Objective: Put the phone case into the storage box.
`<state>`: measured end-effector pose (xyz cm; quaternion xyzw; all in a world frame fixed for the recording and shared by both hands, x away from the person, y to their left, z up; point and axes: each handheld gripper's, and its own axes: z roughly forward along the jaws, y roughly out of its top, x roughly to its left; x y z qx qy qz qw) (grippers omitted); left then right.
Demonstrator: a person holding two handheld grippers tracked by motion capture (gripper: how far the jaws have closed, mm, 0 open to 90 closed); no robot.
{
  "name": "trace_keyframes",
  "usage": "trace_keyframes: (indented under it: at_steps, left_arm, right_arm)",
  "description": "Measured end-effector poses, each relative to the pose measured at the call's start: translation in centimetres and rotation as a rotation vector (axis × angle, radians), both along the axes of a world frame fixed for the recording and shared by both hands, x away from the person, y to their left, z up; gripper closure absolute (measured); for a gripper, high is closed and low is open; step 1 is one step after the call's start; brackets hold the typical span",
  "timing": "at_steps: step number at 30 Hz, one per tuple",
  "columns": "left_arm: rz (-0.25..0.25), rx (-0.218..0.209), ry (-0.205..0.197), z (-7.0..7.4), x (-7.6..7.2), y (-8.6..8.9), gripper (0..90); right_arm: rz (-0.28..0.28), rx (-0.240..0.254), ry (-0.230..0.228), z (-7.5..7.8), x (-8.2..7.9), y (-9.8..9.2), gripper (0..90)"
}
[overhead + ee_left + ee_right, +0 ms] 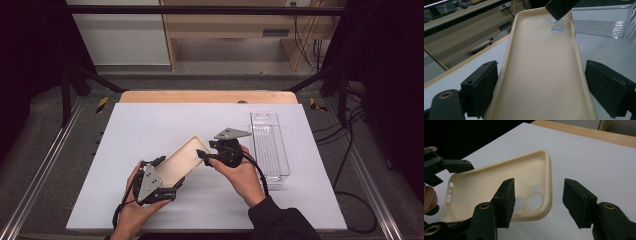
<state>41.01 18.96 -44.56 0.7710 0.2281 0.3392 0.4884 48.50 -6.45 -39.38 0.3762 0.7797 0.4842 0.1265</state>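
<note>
The cream phone case (182,161) was held above the white desk (150,125), between the two tongs. The left tongs (167,175) were grasping its near end across the width, one jaw on each long edge. The right tongs (537,200) stood at its camera-hole end, released, one jaw over the inside and one beyond the rim. A clear tray (270,145) lay just right.

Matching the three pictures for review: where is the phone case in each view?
High view: phone case at table centre, between the left gripper and right gripper.
Left gripper view: it runs up the middle between the jaws.
Right gripper view: centre-left, camera end between the jaws.
Shared landmark: the camera cutouts.
</note>
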Motion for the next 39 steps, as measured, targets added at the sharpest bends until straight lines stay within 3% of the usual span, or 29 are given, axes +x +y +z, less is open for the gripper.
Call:
trace_keyframes:
  at_steps: [9, 16, 24, 26, 31, 35, 39]
  left_arm:
    - [0.007, -0.012, -0.018, 0.1, -0.1, 0.1, 12.4]
    - [0.017, 0.000, -0.010, -0.2, 0.0, 0.1, 12.1]
    - [0.046, 0.012, 0.014, -0.6, 0.6, 0.1, 11.6]
    - [0.049, 0.009, 0.025, -0.8, 0.8, 0.2, 11.6]
    - [0.057, -0.004, 0.051, -0.9, 1.1, 0.3, 11.4]
    - [0.057, -0.029, 0.088, -1.1, 1.3, 0.5, 11.1]
    - [0.041, -0.104, 0.131, -1.2, 1.7, 1.0, 14.7]
  right_arm:
    - [0.015, 0.081, 0.094, -0.5, 0.4, -0.2, 50.7]
    - [0.011, 0.088, 0.106, -0.6, 0.2, 0.0, 61.5]
    - [-0.011, 0.106, 0.089, 0.2, -0.2, 0.3, 74.0]
    - [-0.012, 0.130, 0.087, 0.5, -0.3, 0.3, 78.2]
    - [-0.006, 0.116, 0.052, 1.2, -0.8, 1.0, 79.1]
    - [0.009, 0.099, 0.028, 1.7, -0.9, 1.6, 79.4]
    - [0.024, 0.060, -0.004, 2.3, -0.8, 2.2, 79.5]
